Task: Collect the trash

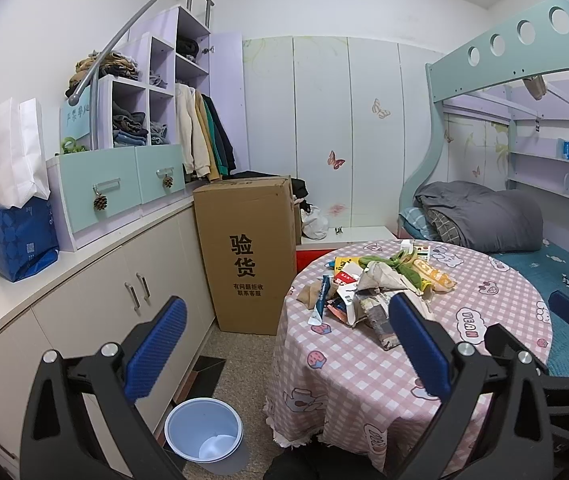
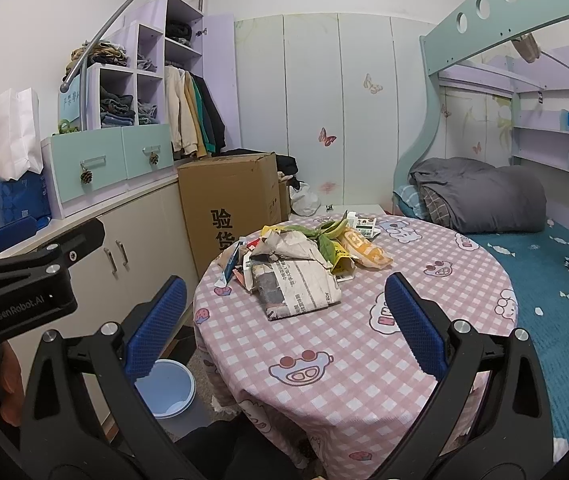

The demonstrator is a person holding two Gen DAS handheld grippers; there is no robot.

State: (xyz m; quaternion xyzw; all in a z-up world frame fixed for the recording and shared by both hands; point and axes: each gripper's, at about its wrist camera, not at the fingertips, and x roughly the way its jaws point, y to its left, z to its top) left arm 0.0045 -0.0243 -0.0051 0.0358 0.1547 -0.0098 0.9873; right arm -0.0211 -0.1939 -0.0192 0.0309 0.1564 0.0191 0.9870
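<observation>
A pile of trash (image 1: pixel 380 284) lies on the round table with a pink checked cloth (image 1: pixel 364 376): crumpled newspaper (image 2: pixel 296 280), a toothpaste tube (image 2: pixel 231 262), wrappers, green leaves and a yellow package (image 2: pixel 366 254). A light blue bin (image 1: pixel 203 429) stands on the floor left of the table, also in the right wrist view (image 2: pixel 168 388). My left gripper (image 1: pixel 284 344) is open and empty, held before the table's left edge. My right gripper (image 2: pixel 284 320) is open and empty, above the table's near side.
A tall cardboard box (image 1: pixel 250 252) stands behind the table by the white cabinets (image 1: pixel 104 292). A bunk bed with a grey duvet (image 1: pixel 484 216) is on the right. Shelves with clothes and paper bags (image 1: pixel 8 160) sit on the cabinet top.
</observation>
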